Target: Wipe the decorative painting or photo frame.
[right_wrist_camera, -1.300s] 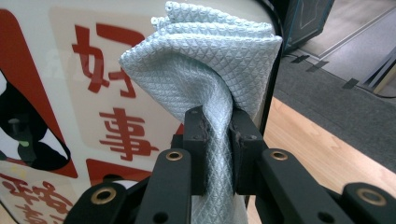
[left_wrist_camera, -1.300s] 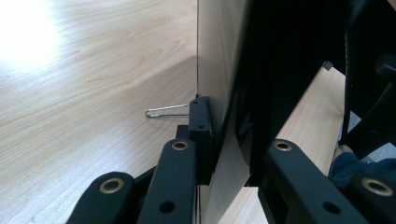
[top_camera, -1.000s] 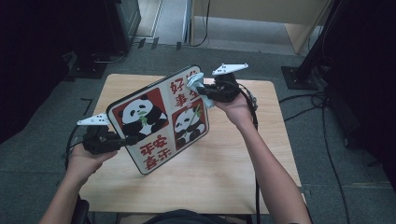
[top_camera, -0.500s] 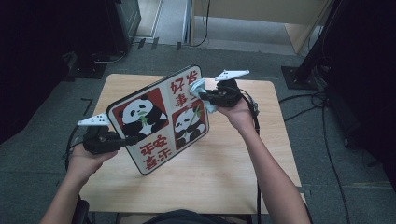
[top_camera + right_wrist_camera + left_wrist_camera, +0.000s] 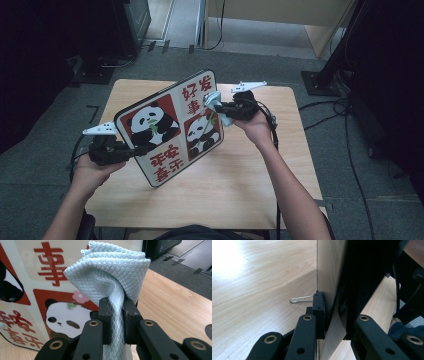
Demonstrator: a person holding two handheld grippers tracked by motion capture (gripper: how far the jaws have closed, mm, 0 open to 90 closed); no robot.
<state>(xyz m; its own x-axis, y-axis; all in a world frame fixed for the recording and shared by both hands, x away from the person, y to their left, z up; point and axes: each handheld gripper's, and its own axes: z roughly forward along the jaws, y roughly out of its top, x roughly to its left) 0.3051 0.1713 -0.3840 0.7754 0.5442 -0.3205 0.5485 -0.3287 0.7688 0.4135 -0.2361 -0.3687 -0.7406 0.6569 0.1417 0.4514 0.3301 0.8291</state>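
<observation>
Work in hand: wiping the printed face of the panda board (image 5: 172, 127) with a pale blue cloth (image 5: 218, 106).

Panda board: held tilted above the wooden worktop (image 5: 235, 175), its picture side turned up toward the person, its lower corner close over the worktop's middle. In the left gripper view its edge (image 5: 332, 290) runs up between the jaws, with a wire paper clip (image 5: 300, 299) lying on the worktop just beyond it.

Left gripper (image 5: 131, 150): at the board's lower left edge, jaws nearly closed and clamped on that edge, one pad on each face. It works as the steady holder.

Right gripper (image 5: 221, 106): at the board's upper right edge, beside the red characters; jaws pinched almost fully together on a bunched fold of the cloth (image 5: 113, 277), which fans out above the pads.

Cloth: against the board's right side, above the smaller panda picture (image 5: 62, 320).

What has just changed: compared with a second ago, the right hand has come down a little along the board's right edge, carrying the cloth lower; the board and left hand look unmoved.

What that means: I judge a downward wiping stroke is under way on the board's right side, with the left part of the face apparently not yet reached.
</observation>
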